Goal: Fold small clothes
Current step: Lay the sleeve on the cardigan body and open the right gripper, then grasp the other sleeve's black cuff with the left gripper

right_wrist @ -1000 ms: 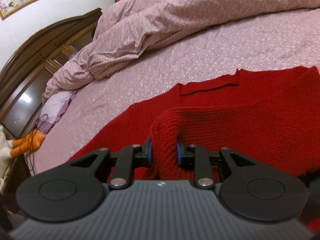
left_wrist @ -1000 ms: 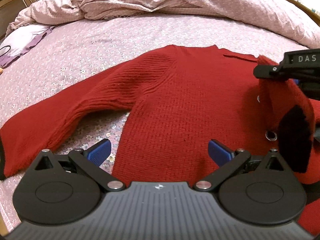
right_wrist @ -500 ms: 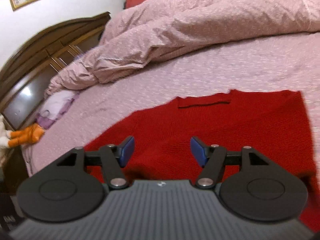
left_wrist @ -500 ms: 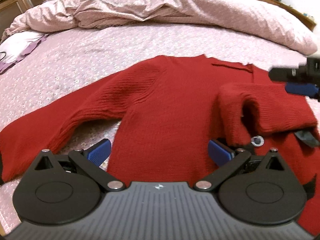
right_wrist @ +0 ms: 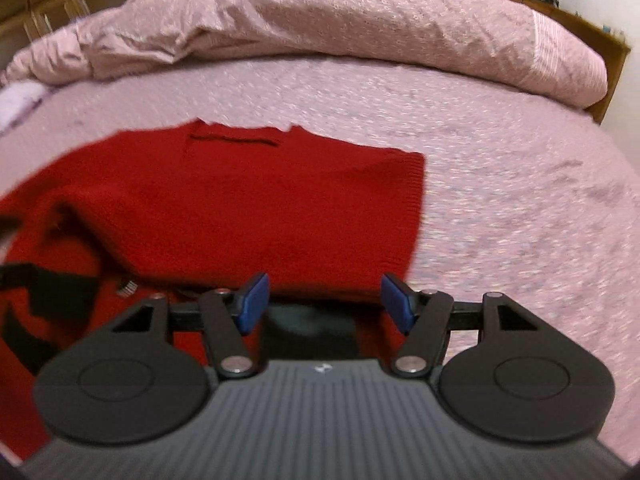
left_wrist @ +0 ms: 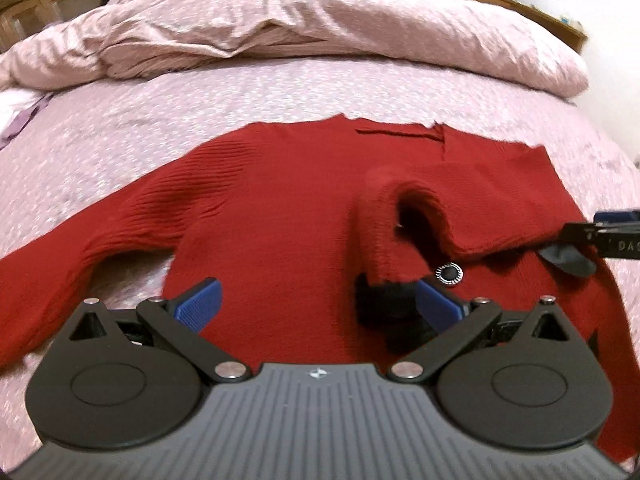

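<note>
A red knitted sweater (left_wrist: 280, 208) lies flat on the pink bedspread (left_wrist: 160, 112). Its right sleeve (left_wrist: 472, 208) is folded in over the body, with the black cuff (left_wrist: 380, 304) near a round button (left_wrist: 449, 274). Its left sleeve (left_wrist: 72, 264) stretches out to the left. My left gripper (left_wrist: 318, 304) is open and empty above the sweater's lower body. My right gripper (right_wrist: 324, 300) is open and empty over the sweater's folded right side (right_wrist: 280, 216); its tip shows at the right edge of the left wrist view (left_wrist: 600, 236).
A crumpled pink duvet (left_wrist: 300, 20) is heaped at the far side of the bed. A wooden bed frame (right_wrist: 600, 40) runs behind it. A purple and white cloth (left_wrist: 16, 128) lies at the far left. Bare bedspread (right_wrist: 520, 200) extends right of the sweater.
My right gripper opened and let go of the right sleeve, which now lies folded over the sweater's body. The right gripper then drew back to the right. The left gripper stayed open.
</note>
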A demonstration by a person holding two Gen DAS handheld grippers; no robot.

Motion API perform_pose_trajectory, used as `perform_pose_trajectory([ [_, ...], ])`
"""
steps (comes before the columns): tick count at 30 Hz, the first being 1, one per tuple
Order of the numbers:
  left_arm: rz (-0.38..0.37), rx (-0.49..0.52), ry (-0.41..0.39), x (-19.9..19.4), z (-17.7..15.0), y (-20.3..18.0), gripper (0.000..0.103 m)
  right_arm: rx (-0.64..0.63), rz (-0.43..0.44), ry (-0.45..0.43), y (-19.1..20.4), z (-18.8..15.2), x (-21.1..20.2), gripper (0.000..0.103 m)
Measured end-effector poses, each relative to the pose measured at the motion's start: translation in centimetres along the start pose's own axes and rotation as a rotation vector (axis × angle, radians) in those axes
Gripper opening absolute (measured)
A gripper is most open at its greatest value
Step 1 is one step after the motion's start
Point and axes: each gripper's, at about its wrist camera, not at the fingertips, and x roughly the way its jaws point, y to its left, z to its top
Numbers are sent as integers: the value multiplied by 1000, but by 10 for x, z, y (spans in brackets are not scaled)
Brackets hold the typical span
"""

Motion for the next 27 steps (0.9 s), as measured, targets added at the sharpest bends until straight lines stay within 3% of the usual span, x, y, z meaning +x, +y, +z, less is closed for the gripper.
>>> perform_pose_trajectory([
  [6,47,108,4,28,-5,-23,103,-47,-32,17,-12,-5,9,64],
  [13,45,129,-14,41,-6,-27,101,10,-44,29,-26,-10,21,64],
  [16,27,145,-24,44,-3,-30,94,-4,-51,37,-26,-12,29,64],
  [19,4,204,-54,42,-3,-35,73,18,-47,35,-27,-12,32,64],
  [21,0,271,-71,40,-1,-41,45,35,-42,28,-28,-12,33,64],
  [24,24,351,-92,38,6,-43,22,48,-38,22,-29,-12,34,64],
  [27,78,399,-138,34,20,-37,18,67,-31,13,-31,-11,33,64],
])
